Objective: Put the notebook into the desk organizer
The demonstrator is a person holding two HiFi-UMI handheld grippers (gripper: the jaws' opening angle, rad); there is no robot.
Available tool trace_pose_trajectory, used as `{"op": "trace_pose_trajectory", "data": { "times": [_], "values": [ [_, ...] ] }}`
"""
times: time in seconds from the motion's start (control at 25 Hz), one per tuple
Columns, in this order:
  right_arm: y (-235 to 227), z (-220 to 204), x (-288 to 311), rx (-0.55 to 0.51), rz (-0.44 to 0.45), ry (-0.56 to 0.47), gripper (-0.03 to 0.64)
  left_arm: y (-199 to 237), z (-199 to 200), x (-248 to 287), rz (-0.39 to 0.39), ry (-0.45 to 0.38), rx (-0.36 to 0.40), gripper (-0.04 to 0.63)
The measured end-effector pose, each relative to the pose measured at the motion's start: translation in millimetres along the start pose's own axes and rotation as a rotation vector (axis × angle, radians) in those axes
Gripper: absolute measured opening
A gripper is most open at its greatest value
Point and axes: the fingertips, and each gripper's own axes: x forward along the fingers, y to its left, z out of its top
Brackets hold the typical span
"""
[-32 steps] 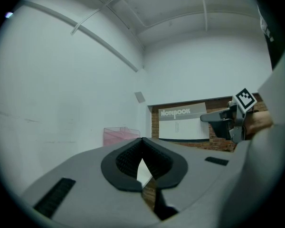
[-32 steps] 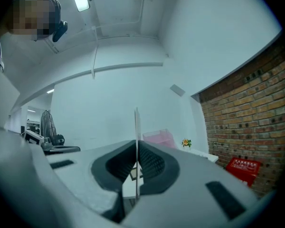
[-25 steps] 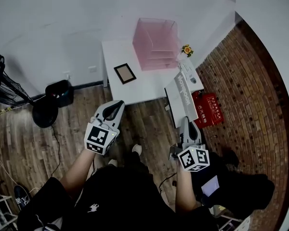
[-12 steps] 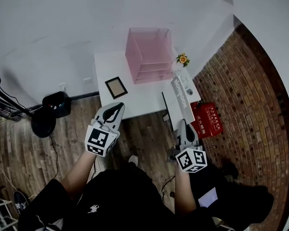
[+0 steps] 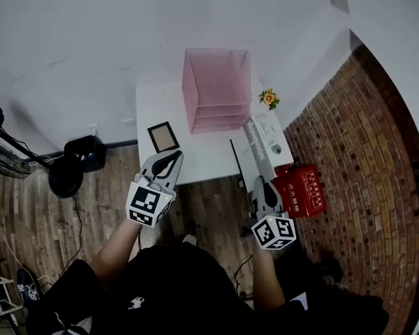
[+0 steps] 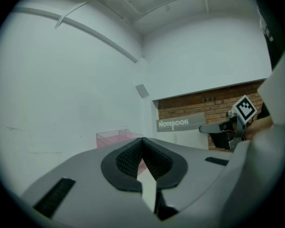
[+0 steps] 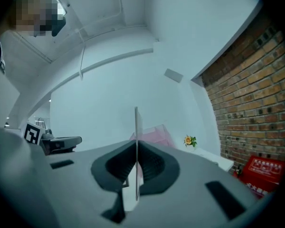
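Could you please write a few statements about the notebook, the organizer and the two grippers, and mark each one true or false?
1. The right gripper has its jaws clamped on the thin grey notebook. True.
2. The notebook lies inside the pink see-through desk organizer. False: it is held up in the right gripper, apart from the organizer.
3. The left gripper holds the small dark-framed picture. False: its jaws are together with nothing between them, and the picture lies on the white table.
4. A small orange flower stands on the table to the right of the organizer in the head view. True.
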Motion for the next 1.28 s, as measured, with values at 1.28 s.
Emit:
{"op": "trace_pose_trajectory", "data": {
  "times": [1.28],
  "values": [
    [-37.3,-74.6,107.8,0.272,0.271,0.1,0.009,7.9,-65.6,103.7,0.042,0.17,0.003,0.003]
  ]
}}
